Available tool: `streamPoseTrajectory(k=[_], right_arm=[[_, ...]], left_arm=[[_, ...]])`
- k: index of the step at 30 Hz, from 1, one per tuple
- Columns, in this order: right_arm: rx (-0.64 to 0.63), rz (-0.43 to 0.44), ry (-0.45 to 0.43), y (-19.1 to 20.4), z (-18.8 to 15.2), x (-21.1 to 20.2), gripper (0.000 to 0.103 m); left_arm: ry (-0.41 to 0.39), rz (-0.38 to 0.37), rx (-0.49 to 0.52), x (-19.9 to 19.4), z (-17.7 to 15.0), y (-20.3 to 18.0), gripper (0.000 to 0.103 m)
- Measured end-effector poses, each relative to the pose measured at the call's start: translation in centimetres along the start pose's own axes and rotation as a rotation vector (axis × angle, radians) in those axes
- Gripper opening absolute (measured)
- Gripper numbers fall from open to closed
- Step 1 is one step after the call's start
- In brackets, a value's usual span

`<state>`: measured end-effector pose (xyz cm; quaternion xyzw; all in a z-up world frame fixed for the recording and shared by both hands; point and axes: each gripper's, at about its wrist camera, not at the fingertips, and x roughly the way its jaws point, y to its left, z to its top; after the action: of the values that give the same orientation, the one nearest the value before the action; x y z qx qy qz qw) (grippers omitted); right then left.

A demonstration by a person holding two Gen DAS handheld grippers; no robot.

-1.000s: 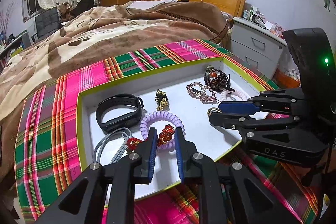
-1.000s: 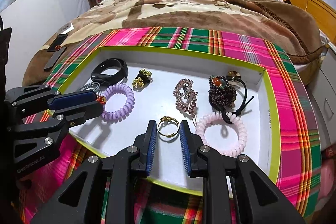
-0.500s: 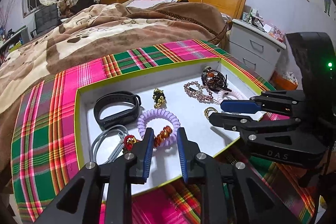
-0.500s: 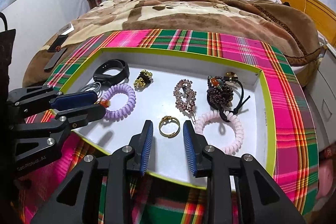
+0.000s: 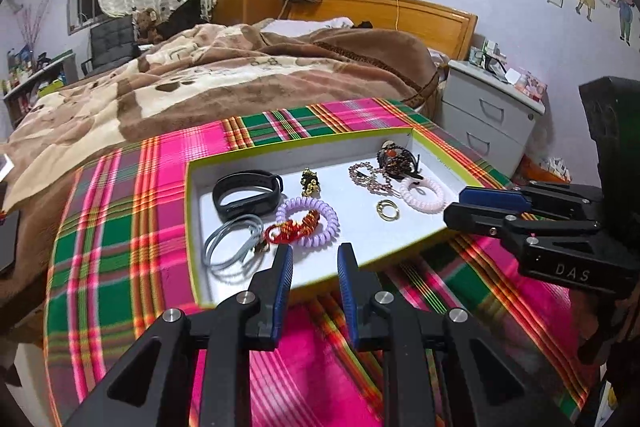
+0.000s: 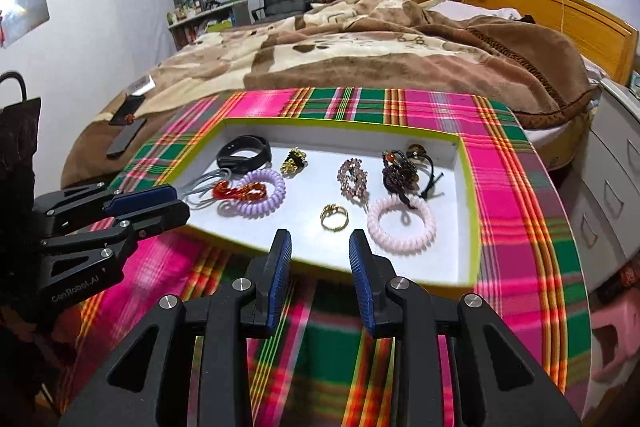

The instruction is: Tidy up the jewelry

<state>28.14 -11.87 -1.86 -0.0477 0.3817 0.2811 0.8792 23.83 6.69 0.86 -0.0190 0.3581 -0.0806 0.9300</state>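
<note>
Status: all the jewelry lies in the shallow white tray (image 5: 248, 155) with the yellow-green rim, set on the plaid-covered worktop (image 5: 120, 227) at the foot of the bed (image 5: 240, 75). You hold nothing in either hand.

Left hand-held gripper (image 5: 314, 267): jaws spread, empty, tips above the tray's near rim. Right hand-held gripper (image 6: 318, 253): jaws spread, empty, also at the near rim.

Pieces in the tray:
- black band (image 5: 248, 193), far left
- grey cord loop (image 5: 230, 245), near left corner
- lilac coil tie (image 5: 308, 221) with the red beaded piece (image 5: 294, 229) lying across it, the two touching
- small gold charm (image 5: 309, 182)
- gold ring (image 6: 334, 217), alone, just ahead of your right jaws
- pink bead strand (image 6: 353, 179)
- dark bead cluster (image 6: 400, 169), touching the pink coil tie (image 6: 400, 225) through its black cord

Judgement: late in the task or finished. Items are gathered and mostly spaced apart. What could remain is separating the red piece from the lilac coil and freeing the dark cluster's cord from the pink coil.

Edges and room:
- The tray wall is low but raised; come in over the near rim from above, not by sliding.
- Bare tray floor around the ring gives the best working space.
- The left corner is crowded.
- The two tools sit well apart.
- The worktop's right edge drops toward the nightstand (image 5: 488, 115).
</note>
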Motion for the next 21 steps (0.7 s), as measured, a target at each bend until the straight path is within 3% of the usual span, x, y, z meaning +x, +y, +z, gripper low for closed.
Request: streamPoseTrajectory(k=[10, 21], right_arm=[[0.004, -0.001, -0.062, 2.2, -4.3, -5.4, 0.031], [0.013, -0.051, -0.115, 3.8, -8.8, -9.7, 0.031]], left_arm=[[-0.075, 0.083, -0.044, -6.2, -3.9, -2.6, 0.022], [-0.106, 0.137, -0.09, -10.4, -8.0, -5.0, 0.022]])
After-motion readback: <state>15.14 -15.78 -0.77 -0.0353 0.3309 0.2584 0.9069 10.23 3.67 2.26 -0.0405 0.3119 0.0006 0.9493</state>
